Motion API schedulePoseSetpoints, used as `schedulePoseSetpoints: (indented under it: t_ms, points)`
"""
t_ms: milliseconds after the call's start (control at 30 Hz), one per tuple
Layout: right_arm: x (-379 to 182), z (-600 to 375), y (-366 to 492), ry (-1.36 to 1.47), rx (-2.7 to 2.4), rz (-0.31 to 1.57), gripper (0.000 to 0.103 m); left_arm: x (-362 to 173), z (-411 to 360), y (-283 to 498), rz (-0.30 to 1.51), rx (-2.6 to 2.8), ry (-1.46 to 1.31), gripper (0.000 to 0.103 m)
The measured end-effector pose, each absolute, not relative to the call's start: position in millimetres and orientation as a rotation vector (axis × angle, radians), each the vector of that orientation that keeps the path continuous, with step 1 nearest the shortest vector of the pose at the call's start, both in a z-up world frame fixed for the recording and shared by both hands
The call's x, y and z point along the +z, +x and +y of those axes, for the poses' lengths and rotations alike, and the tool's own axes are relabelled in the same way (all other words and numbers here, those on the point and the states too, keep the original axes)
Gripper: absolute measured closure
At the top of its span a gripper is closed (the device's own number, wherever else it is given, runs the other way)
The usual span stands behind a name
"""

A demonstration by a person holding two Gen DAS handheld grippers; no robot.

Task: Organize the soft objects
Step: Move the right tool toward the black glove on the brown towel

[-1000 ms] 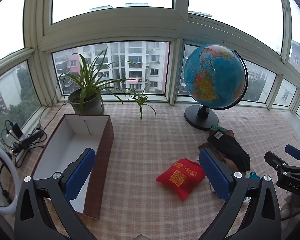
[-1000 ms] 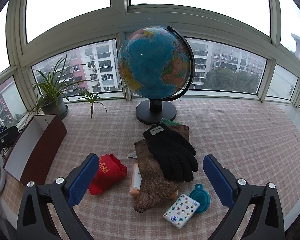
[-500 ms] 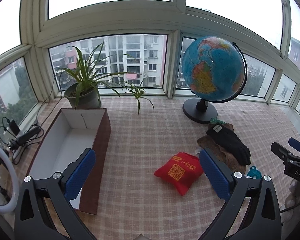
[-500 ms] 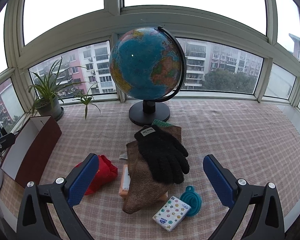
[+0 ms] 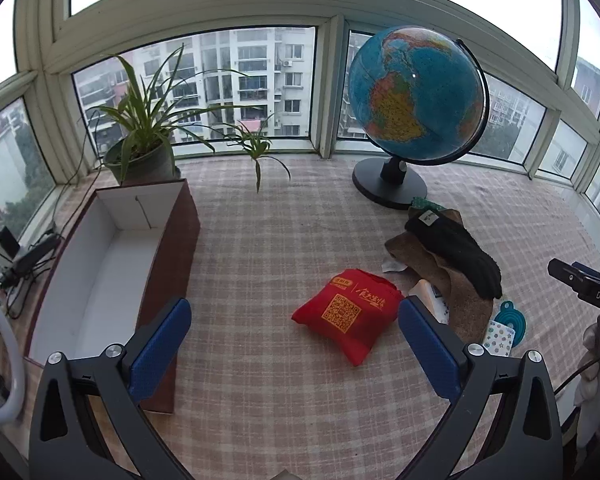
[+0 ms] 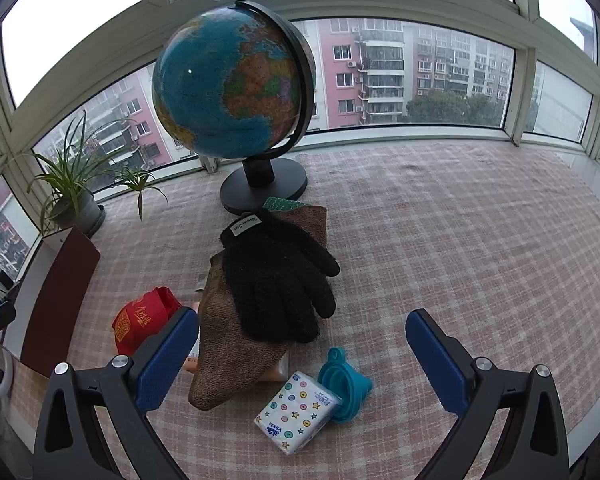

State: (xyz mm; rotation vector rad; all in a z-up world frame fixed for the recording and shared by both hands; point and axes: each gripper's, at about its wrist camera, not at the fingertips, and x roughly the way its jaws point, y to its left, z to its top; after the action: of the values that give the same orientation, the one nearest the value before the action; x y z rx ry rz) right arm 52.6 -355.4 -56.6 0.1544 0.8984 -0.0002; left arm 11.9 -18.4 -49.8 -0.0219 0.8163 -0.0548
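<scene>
Hovering With Both Jaws Spread Over the Soft Pile

Your left gripper (image 5: 294,340) hangs with jaws released, empty. Left of its left jaw sits the open box (image 5: 100,280); between the jaws, just ahead, lies the red bag (image 5: 346,312). Beyond the right jaw are the brown cloth (image 5: 440,276) and black glove (image 5: 456,256).

Your right gripper (image 6: 302,354) also has jaws released. Between them lies the black glove (image 6: 278,284) on the brown cloth (image 6: 228,356), the tissue pack (image 6: 298,412) and teal funnel (image 6: 342,380) nearest.
</scene>
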Motion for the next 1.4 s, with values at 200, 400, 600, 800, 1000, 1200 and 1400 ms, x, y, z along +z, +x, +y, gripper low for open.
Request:
schedulePoseSetpoints:
  t_ms: [200,400,600,800,1000,1200,1400]
  points:
    - [-76,-382,56,0.257,0.019,0.94,0.005,-51,-35,27,0.826,-0.113,-0.002,0.0]
    - [-95,-404,65,0.351,0.043,0.97,0.015,-57,-52,57,0.844,-0.159,-0.005,0.011]
    - [-117,-413,76,0.436,0.089,1.014,0.015,-75,-64,92,0.924,-0.21,-0.059,0.023]
    - [-123,-398,94,0.406,0.132,1.038,0.049,-82,-73,104,0.942,-0.209,-0.041,0.039]
    - [-116,-369,116,0.339,0.199,1.042,0.064,-85,-78,120,0.934,-0.225,-0.026,0.057]
    - [-126,-368,125,0.326,0.205,1.083,0.064,-99,-95,152,0.99,-0.33,-0.054,0.066]
    - [-149,-397,111,0.428,0.191,1.13,0.057,-124,-116,189,1.082,-0.466,-0.117,0.066]
